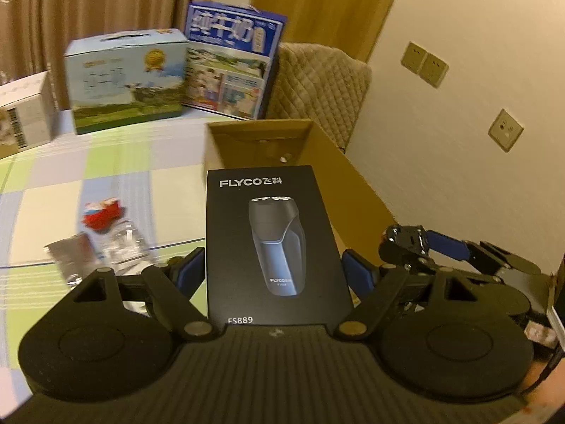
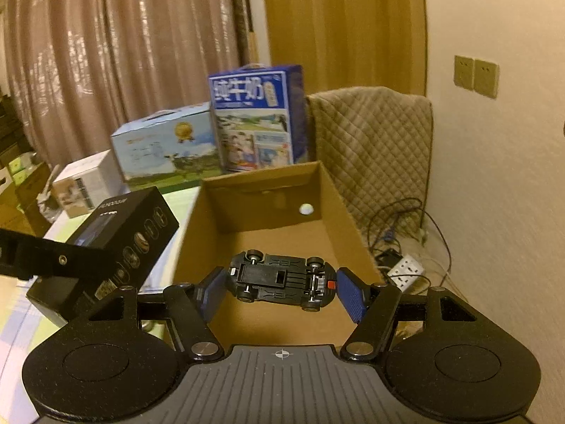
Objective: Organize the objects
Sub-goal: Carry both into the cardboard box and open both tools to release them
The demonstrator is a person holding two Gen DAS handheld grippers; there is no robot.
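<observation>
Shaver box: your left gripper (image 1: 273, 268) holds a black FLYCO shaver box (image 1: 273, 243), its blue-padded fingers (image 1: 192, 266) pinching the two long sides. The box is lifted, its printed face toward the camera, in front of the near end of the cardboard box (image 1: 317, 148).
Toy car: your right gripper (image 2: 280, 288) holds a small black toy car (image 2: 280, 279) upside down, wheels and underside facing the camera. Its fingers (image 2: 351, 295) press on the car's two ends.
Car's place: the car hangs over the open cardboard box, above its brown floor.
Inside the box: a small white ball (image 2: 306, 208) rests against the far wall.
Tabletop: a checked green, blue and cream cloth (image 1: 106, 176) covers it. On it, left of the shaver box, lie a blurred red item (image 1: 102, 213) and some clear packaging (image 1: 123, 247).
Far end: two printed milk cartons (image 1: 233, 60) and a white box (image 1: 24, 116) stand near the curtain.
Right of the tabletop: a quilted chair cover (image 2: 381, 148), then cables and a power strip (image 2: 406, 268) on the floor by the wall.
</observation>
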